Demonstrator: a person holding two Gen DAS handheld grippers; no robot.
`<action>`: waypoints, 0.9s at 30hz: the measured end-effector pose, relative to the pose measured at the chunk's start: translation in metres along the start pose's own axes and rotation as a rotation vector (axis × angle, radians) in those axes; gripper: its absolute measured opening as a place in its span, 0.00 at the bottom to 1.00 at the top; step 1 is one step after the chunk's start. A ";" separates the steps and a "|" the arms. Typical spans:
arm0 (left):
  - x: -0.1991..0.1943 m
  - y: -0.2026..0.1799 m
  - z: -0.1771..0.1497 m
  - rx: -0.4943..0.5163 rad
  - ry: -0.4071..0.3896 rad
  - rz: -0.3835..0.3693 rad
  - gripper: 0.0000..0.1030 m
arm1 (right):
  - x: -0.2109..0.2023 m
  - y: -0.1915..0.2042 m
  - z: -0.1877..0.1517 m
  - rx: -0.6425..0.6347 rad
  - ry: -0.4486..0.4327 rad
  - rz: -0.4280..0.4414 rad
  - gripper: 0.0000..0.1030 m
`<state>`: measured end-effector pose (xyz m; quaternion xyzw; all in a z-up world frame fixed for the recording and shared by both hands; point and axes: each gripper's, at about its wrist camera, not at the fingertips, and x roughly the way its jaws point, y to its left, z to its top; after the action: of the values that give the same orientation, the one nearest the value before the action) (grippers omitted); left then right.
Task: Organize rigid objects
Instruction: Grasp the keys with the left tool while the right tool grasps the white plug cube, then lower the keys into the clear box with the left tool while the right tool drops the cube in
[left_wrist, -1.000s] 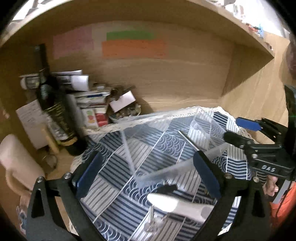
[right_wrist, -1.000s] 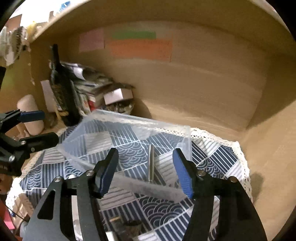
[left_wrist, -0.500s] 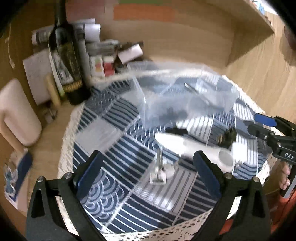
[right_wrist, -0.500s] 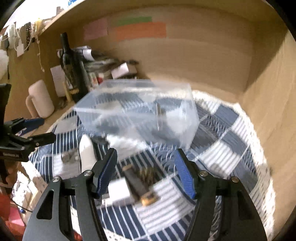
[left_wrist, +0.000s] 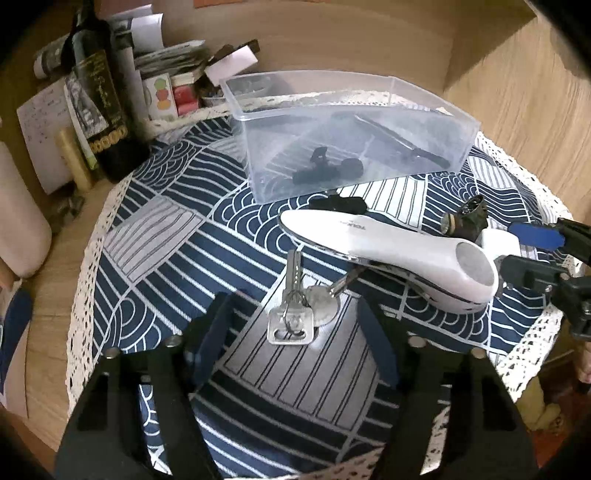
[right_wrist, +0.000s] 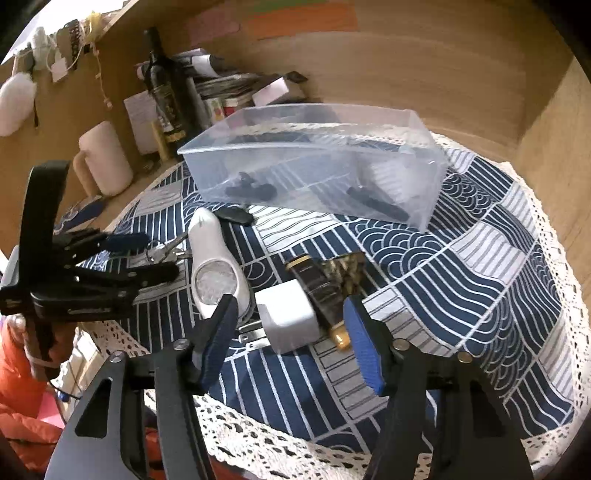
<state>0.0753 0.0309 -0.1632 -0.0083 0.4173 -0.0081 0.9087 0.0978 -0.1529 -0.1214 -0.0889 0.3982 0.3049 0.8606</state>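
Keys lie dead ahead of the left tongs (left_wrist: 295, 328)

The bunch of keys (left_wrist: 293, 314) rests on the table (left_wrist: 155, 229), long axis pointing toward the clear bin (left_wrist: 343, 129); left tongs gape around it, empty. Right tongs (right_wrist: 290, 339) (also spread, empty) straddle the white charger (right_wrist: 286, 315) and a brown strap (right_wrist: 321, 291).
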 end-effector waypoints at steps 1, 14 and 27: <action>-0.001 -0.001 -0.001 0.004 -0.011 -0.004 0.53 | 0.002 0.000 -0.001 -0.001 0.006 0.000 0.50; -0.022 0.001 -0.010 -0.019 -0.045 -0.011 0.23 | -0.004 -0.004 -0.002 0.018 -0.019 0.005 0.28; -0.076 0.014 0.026 -0.059 -0.218 0.001 0.23 | -0.036 -0.012 0.025 0.050 -0.172 -0.030 0.28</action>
<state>0.0459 0.0467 -0.0886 -0.0357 0.3160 0.0057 0.9481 0.1029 -0.1691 -0.0788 -0.0467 0.3292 0.2885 0.8979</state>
